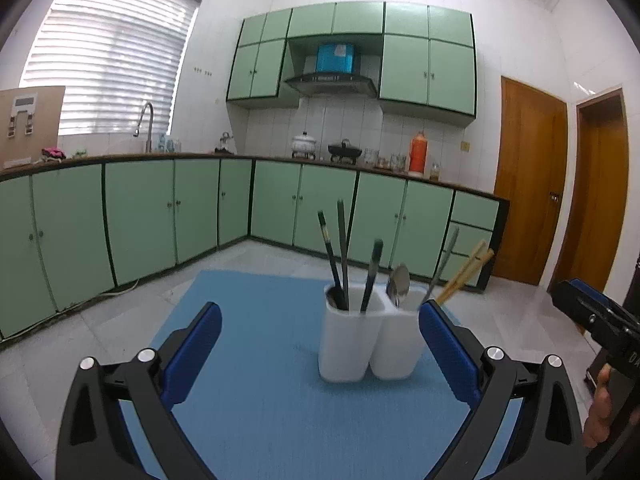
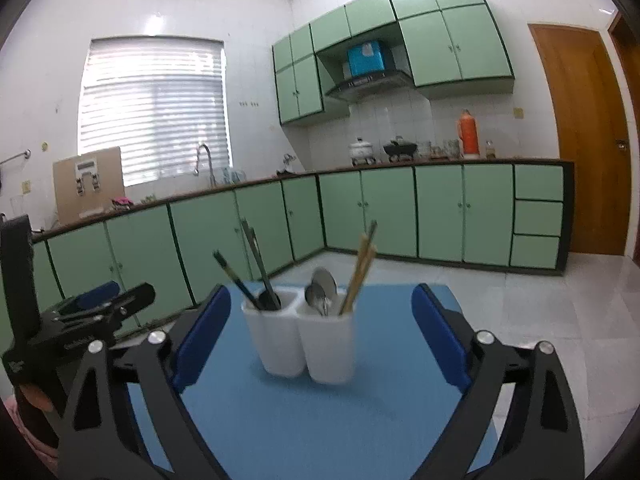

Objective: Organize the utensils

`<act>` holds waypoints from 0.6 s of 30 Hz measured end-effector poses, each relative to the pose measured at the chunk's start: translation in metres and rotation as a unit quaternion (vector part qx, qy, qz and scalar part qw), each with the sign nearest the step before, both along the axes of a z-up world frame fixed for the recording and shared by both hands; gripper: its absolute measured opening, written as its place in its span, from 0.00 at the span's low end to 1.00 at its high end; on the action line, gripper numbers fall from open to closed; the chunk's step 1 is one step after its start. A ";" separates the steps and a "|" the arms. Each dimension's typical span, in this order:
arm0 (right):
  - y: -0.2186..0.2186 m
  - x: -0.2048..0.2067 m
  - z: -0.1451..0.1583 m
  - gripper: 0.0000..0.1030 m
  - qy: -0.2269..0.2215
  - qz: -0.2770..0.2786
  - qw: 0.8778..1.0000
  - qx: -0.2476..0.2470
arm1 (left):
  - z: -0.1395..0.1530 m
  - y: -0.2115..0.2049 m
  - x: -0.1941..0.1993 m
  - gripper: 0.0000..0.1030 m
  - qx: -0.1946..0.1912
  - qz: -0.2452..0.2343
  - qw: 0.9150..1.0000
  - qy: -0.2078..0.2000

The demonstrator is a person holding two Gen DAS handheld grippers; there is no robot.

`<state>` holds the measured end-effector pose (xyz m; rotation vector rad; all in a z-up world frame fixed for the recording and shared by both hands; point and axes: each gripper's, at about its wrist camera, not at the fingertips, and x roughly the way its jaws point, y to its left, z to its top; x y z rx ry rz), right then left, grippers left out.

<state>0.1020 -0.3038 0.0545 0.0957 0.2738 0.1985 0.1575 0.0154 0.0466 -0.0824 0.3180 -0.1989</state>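
A: Quick pass. Left gripper (image 1: 320, 336), jaws wide apart, nothing between the blue pads. Right gripper (image 2: 320, 328), same, spread wide and holding nothing.

B: Task item?

A: White two-compartment holder (image 1: 370, 344) standing upright on the blue mat (image 1: 248, 360), ahead of both grippers, not touched. In the left wrist view its left compartment has dark chopsticks (image 1: 340, 256); the right one has a metal spoon (image 1: 400, 282), wooden chopsticks (image 1: 466, 274) and a thin metal handle, can't tell what utensil.

B: Any text?

A: Barely. White letters on the right gripper's body (image 1: 600, 320) at the left view's edge, cut off, unreadable. A person's hand (image 1: 600, 408) shows under it. Cardboard box (image 2: 88, 184) on the counter has a printed white graphic, no legible words. Blue box (image 1: 336, 58) above the range hood has a pale label, too small to read.

B: Background?

A: Green cabinets (image 1: 140, 216), orange thermos (image 1: 418, 152), white pot (image 1: 305, 144), dark pan (image 1: 345, 150), faucet (image 1: 146, 124), wooden door (image 1: 528, 184). Holder edges slightly blurred.
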 end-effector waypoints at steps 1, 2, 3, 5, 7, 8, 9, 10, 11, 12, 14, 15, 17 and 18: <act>0.000 -0.001 -0.003 0.90 0.009 -0.002 1.000 0.001 | -0.002 -0.001 -0.003 0.94 0.002 -0.001 1.000 0.004; 0.002 -0.004 -0.006 0.91 0.015 -0.003 1.000 0.003 | -0.003 -0.001 -0.006 0.94 0.007 -0.002 1.000 0.009; 0.002 -0.006 -0.007 0.91 0.020 -0.003 1.000 0.006 | -0.003 -0.001 -0.008 0.94 0.010 -0.002 1.000 0.010; 0.004 -0.009 -0.011 0.92 0.029 -0.005 1.000 0.006 | -0.006 -0.003 -0.015 0.94 0.018 0.000 1.000 0.012; 0.007 -0.013 -0.014 0.93 0.039 -0.003 0.999 0.004 | -0.008 -0.003 -0.021 0.94 0.024 0.001 1.000 0.015; 0.009 -0.014 -0.015 0.93 0.044 -0.001 0.999 0.003 | -0.009 -0.003 -0.025 0.94 0.024 0.000 1.000 0.016; 0.011 -0.016 -0.017 0.93 0.048 0.001 0.999 0.002 | -0.010 -0.005 -0.028 0.94 0.024 0.000 1.000 0.018; 0.012 -0.019 -0.018 0.93 0.050 0.000 0.999 0.000 | -0.011 -0.005 -0.030 0.94 0.024 0.001 1.000 0.020; 0.014 -0.021 -0.020 0.94 0.052 -0.001 0.999 -0.004 | -0.011 -0.005 -0.033 0.94 0.024 0.000 0.999 0.022; 0.016 -0.024 -0.021 0.94 0.053 -0.001 0.999 -0.007 | -0.012 -0.006 -0.036 0.94 0.025 0.000 0.999 0.022; 0.017 -0.029 -0.024 0.94 0.054 -0.002 0.998 -0.008 | -0.012 -0.006 -0.041 0.94 0.027 0.000 0.999 0.023; 0.017 -0.031 -0.024 0.94 0.055 -0.002 0.998 -0.007 | -0.012 -0.006 -0.043 0.94 0.027 0.001 0.999 0.023; 0.016 -0.035 -0.024 0.94 0.053 -0.003 0.999 -0.004 | -0.011 -0.005 -0.045 0.94 0.025 0.001 0.999 0.025; 0.015 -0.036 -0.024 0.94 0.052 -0.003 0.999 -0.003 | -0.011 -0.004 -0.048 0.94 0.026 0.002 0.999 0.025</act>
